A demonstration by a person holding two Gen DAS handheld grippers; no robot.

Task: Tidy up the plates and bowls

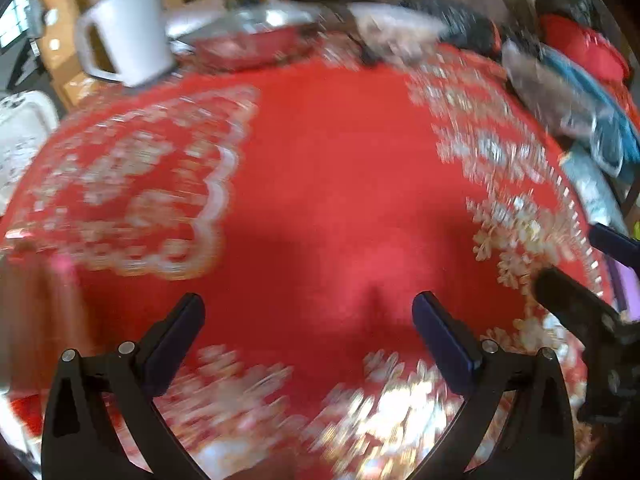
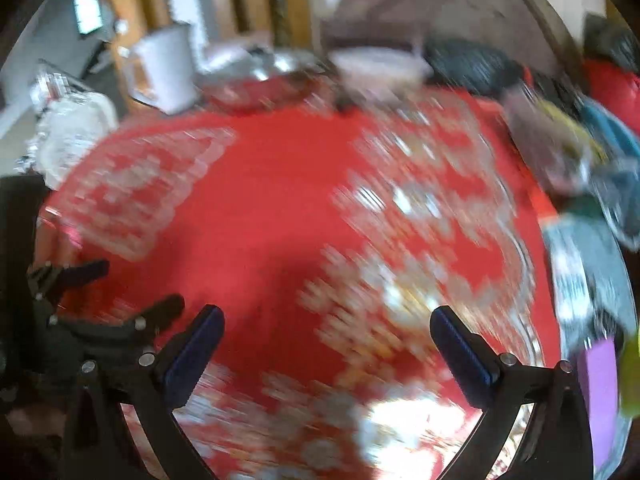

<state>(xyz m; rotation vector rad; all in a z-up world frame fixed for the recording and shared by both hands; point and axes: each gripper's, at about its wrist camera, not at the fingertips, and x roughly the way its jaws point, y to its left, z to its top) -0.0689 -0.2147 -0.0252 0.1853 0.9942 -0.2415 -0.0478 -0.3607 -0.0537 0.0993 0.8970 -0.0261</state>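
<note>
Both the left gripper [image 1: 308, 320] and right gripper [image 2: 326, 332] are hanging spread and empty over the red tablecloth [image 1: 320, 184]. A blurred metal bowl [image 1: 252, 40] is sitting at the far edge beside a white jug [image 1: 128, 36]; no writing is legible.

The right gripper [image 2: 326, 334] is hovering with jaws spread wide over a red patterned tablecloth [image 2: 272, 208], while a white jug [image 2: 166, 68] and metal bowl [image 2: 264, 84] are sitting blurred at the far edge
</note>
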